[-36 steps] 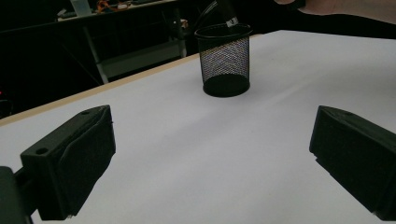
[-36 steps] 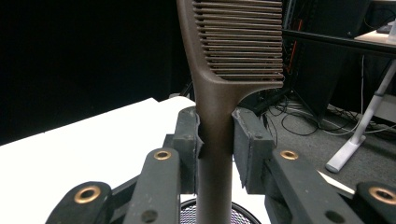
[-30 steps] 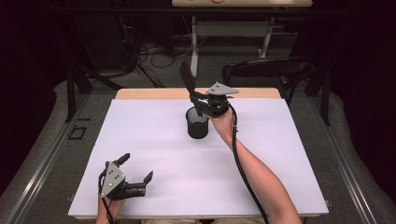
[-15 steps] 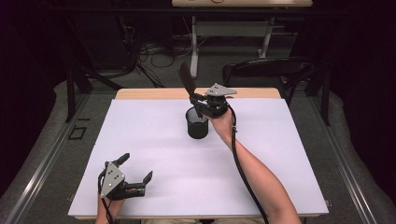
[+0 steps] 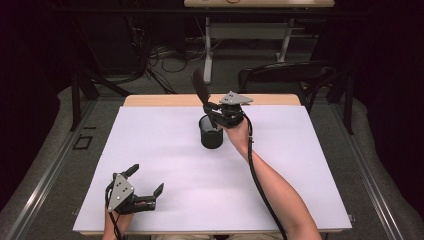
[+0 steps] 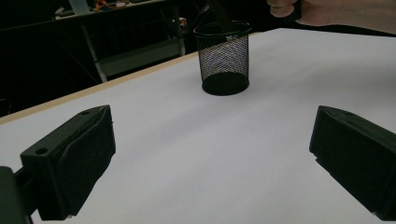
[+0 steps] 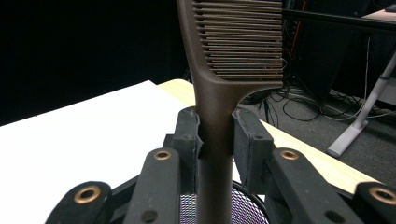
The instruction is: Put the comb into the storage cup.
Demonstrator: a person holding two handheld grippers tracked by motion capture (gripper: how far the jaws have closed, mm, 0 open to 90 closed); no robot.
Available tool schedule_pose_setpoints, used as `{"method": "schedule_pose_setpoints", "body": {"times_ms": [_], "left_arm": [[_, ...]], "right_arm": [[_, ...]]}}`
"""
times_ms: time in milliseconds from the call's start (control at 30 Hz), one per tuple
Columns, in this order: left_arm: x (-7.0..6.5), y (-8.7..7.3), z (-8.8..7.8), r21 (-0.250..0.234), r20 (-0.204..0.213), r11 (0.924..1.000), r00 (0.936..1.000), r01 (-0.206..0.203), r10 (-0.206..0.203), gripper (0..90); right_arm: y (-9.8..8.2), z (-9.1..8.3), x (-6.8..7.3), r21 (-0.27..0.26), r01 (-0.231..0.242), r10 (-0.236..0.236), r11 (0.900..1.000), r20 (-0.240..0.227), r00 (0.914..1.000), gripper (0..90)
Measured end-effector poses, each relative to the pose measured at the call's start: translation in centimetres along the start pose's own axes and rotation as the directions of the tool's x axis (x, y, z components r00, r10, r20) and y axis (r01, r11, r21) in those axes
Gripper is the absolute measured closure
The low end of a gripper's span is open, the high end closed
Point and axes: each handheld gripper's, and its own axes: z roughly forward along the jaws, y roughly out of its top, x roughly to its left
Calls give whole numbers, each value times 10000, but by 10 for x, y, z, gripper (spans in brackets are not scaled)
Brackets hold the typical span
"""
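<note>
Right tool [image 5: 214, 111]: clamped on the handle of a dark brown comb [image 7: 233, 56], both pads pressed against the shaft. Comb upright, teeth end uppermost, lower end of the handle inside the black mesh cup [image 5: 211, 132]. Cup standing upright on the white counter [image 5: 300, 165], toward the far edge, directly below the right tool. Left tool [image 5: 148, 192]: jaws spread wide, nothing between them, resting near the front left corner of the counter, well apart from the cup.
</note>
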Motion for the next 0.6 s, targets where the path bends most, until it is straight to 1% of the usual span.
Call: {"method": "schedule_pose_setpoints", "body": {"times_ms": [600], "left_arm": [[0, 0, 1, 11, 18, 10000, 10000, -52, 52, 4]], "right_arm": [[-11, 3, -1, 269, -97, 97, 9996, 5, 10000, 729]]}}
